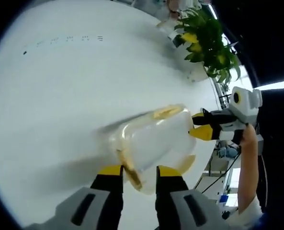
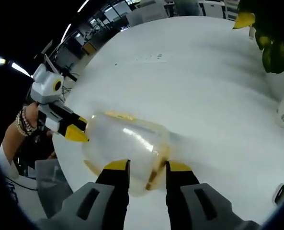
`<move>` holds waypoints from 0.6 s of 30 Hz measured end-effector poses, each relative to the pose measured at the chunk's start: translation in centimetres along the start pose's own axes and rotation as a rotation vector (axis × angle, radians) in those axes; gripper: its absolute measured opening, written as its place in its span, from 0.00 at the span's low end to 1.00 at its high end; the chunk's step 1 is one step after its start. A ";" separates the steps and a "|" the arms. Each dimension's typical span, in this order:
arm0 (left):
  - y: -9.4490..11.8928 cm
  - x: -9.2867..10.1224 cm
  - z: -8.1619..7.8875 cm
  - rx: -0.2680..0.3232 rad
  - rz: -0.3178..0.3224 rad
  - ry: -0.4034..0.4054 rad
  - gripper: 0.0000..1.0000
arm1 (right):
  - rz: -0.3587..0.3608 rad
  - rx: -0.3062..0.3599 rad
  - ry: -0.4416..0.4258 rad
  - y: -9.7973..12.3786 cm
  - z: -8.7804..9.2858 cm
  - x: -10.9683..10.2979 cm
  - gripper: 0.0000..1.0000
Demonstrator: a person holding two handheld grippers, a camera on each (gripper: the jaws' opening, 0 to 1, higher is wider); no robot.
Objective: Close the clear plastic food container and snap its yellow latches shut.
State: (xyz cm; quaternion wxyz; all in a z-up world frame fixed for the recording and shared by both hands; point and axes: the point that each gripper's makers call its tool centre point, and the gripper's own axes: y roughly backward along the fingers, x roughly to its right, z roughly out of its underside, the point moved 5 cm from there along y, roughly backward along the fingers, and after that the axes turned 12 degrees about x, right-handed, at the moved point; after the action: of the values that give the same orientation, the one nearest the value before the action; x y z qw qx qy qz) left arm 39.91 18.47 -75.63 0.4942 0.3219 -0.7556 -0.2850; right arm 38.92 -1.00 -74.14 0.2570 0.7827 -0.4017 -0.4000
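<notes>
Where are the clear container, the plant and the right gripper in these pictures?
clear container (image 1: 156,136): left gripper view, on its clear lid.
plant (image 1: 209,43): left gripper view, on its green leaves.
right gripper (image 1: 204,125): left gripper view, between its yellow fingertips.

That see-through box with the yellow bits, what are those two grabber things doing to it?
A person is holding a gripper in each hand and working on the clear plastic container on the white table. The left gripper has its jaws on either side of one end, by a yellow latch. The right gripper is at the opposite end, straddling another latch. The picture is blurry, so I can't tell whether the latches are snapped shut. A green plant stands farther back.
</notes>
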 end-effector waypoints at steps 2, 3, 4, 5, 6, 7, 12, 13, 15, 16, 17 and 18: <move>-0.3 0.0 0.1 0.002 0.004 -0.011 0.19 | -0.002 0.001 0.001 0.0 0.0 0.0 0.26; -0.4 0.0 -0.1 0.000 0.005 -0.015 0.19 | -0.002 0.000 0.000 0.0 0.0 0.1 0.26; -0.5 0.0 -0.2 -0.004 0.004 -0.018 0.19 | -0.002 -0.001 0.001 -0.1 0.0 0.1 0.26; -0.6 0.0 -0.2 -0.006 0.002 -0.019 0.19 | 0.001 -0.004 0.002 -0.1 0.0 0.1 0.26; -0.6 0.0 -0.2 -0.009 0.004 -0.026 0.19 | 0.003 -0.005 0.002 -0.1 0.0 0.0 0.26; -0.6 0.0 -0.1 -0.010 0.004 -0.023 0.19 | 0.003 -0.005 0.002 -0.1 0.0 0.0 0.26; -0.7 0.2 -0.1 -0.008 0.008 -0.022 0.19 | 0.007 -0.003 -0.011 -0.2 -0.1 0.1 0.26; -0.6 0.3 -0.1 -0.009 0.006 -0.023 0.19 | 0.010 -0.003 -0.014 -0.2 -0.1 0.1 0.25; -0.5 0.5 0.0 -0.012 0.003 -0.026 0.19 | 0.013 -0.002 -0.017 -0.2 -0.1 0.1 0.25; -0.6 0.6 0.0 -0.016 0.002 -0.025 0.19 | 0.013 -0.002 -0.020 -0.2 -0.1 0.0 0.25; -0.5 0.6 0.0 -0.019 0.002 -0.025 0.19 | 0.012 -0.001 -0.027 -0.2 -0.1 0.0 0.25; -0.6 0.6 0.0 -0.022 -0.004 -0.028 0.19 | -0.072 0.016 -0.074 -0.6 -0.1 -1.1 0.24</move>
State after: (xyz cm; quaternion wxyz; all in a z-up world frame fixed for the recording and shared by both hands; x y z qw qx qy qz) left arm 39.80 17.63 -75.73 0.4864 0.3140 -0.7587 -0.2986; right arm 38.89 0.24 -74.04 0.2211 0.7834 -0.3856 -0.4345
